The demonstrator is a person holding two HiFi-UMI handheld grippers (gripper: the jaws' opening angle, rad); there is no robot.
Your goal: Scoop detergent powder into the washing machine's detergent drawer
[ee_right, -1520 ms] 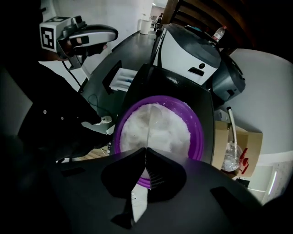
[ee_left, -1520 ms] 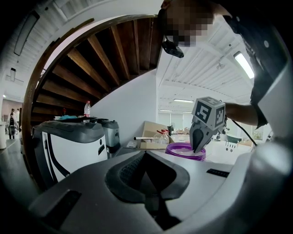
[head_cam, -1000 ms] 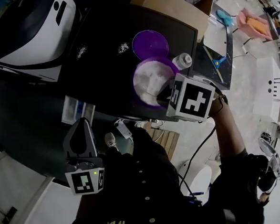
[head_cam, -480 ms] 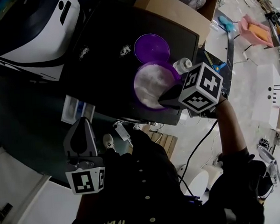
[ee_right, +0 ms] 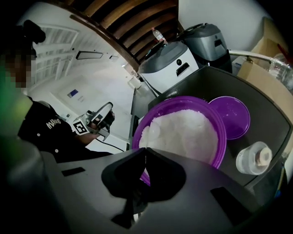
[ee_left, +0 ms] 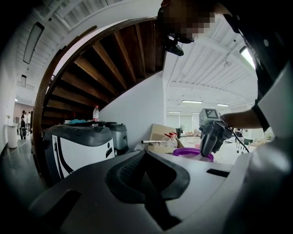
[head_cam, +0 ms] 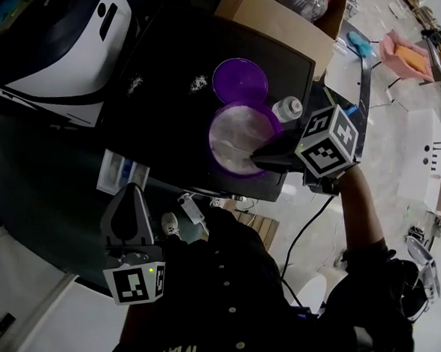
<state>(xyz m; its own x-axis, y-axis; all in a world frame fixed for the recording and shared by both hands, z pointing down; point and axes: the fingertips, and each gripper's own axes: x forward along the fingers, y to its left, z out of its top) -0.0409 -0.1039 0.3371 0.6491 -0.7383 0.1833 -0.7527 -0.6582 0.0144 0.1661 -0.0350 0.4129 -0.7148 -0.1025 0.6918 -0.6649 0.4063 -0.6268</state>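
Right gripper point(ee_right: 144, 153), jaws pressed together; bowl point(ee_right: 220, 145) lies just ahead. Detergent powder point(ee_right: 183, 130) is loose, light, spills readily; scoop mid-heap, level.

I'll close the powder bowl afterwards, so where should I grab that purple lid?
Probably pinch the purple lid by its rim opposite the bowl, from above, one jaw inside. It lies flat, too low for a side grip, and the bowl crowds its other edge.

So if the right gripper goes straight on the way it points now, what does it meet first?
Most likely the white powder in the purple bowl, just ahead of the right gripper, which seems shut on a thin scoop.
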